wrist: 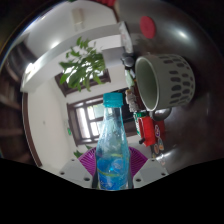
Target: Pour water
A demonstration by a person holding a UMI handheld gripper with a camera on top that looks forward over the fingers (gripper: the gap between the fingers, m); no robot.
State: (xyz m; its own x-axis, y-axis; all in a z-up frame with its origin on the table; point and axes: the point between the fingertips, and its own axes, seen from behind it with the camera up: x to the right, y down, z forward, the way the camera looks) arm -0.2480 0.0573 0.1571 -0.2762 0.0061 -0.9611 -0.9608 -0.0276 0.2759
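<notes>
A clear blue water bottle [113,150] with a teal cap [114,101] stands upright between my fingers. My gripper [113,168] is shut on its lower body, with a purple pad [89,160] pressed against each side. Beyond the fingers and to the right is a white mug [165,82] with a green pattern. It appears tilted, with its dark opening facing the bottle and a handle on its near side. The bottle's cap sits just below and left of the mug's rim, apart from it.
A small red object [148,128] sits below the mug, right of the bottle. A leafy green plant [83,68] stands beyond on the left, in front of a dark-framed window [85,118]. A red round thing [148,27] shows high above the mug.
</notes>
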